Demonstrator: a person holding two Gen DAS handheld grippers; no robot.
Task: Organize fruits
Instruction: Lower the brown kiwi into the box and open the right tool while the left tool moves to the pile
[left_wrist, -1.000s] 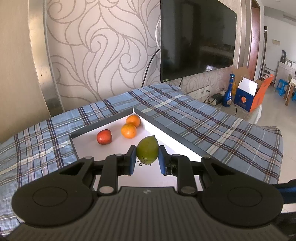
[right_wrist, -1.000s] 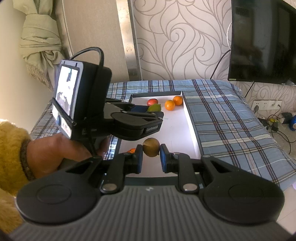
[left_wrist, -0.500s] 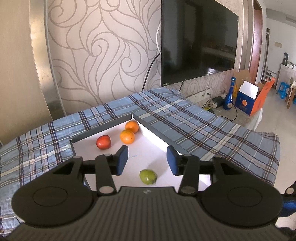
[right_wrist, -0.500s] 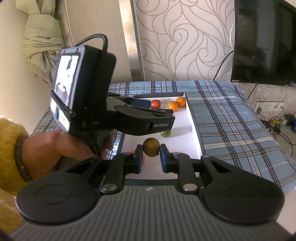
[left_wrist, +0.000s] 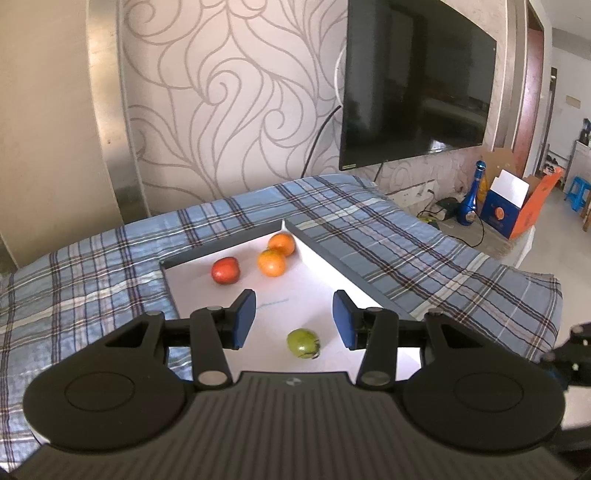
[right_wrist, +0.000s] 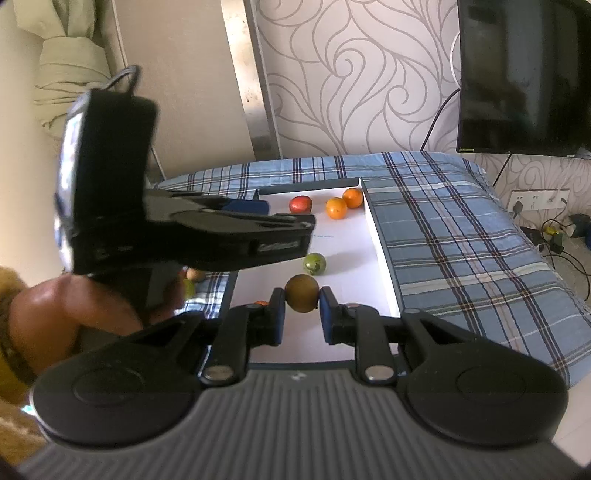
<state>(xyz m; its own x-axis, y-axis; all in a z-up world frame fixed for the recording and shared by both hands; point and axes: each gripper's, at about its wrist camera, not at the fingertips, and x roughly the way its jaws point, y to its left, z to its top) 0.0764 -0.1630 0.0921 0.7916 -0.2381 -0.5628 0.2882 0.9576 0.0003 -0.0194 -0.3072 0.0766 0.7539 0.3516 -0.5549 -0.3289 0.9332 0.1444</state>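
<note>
A white tray (left_wrist: 317, 295) with a dark rim lies on the plaid-covered table. In it are a red fruit (left_wrist: 225, 270), two oranges (left_wrist: 272, 262) (left_wrist: 282, 243) at the far corner, and a green fruit (left_wrist: 303, 342) lying loose. My left gripper (left_wrist: 293, 319) is open and empty above the green fruit. My right gripper (right_wrist: 301, 308) is shut on a brown fruit (right_wrist: 301, 292), held over the tray's near part (right_wrist: 347, 258). The green fruit (right_wrist: 314, 263) lies just beyond it. The left gripper (right_wrist: 255, 210) crosses the right wrist view, held in a hand.
A blue plaid cloth (left_wrist: 424, 258) covers the table. More small fruits (right_wrist: 195, 275) lie on the cloth left of the tray, partly hidden by the hand. A wall TV (left_wrist: 413, 92) hangs behind. A blue bottle (left_wrist: 471, 205) and boxes stand on the floor at right.
My left gripper opened and let go of the green fruit, which now lies in the tray. The left gripper then rose and drew back. My right gripper still holds the brown fruit.
</note>
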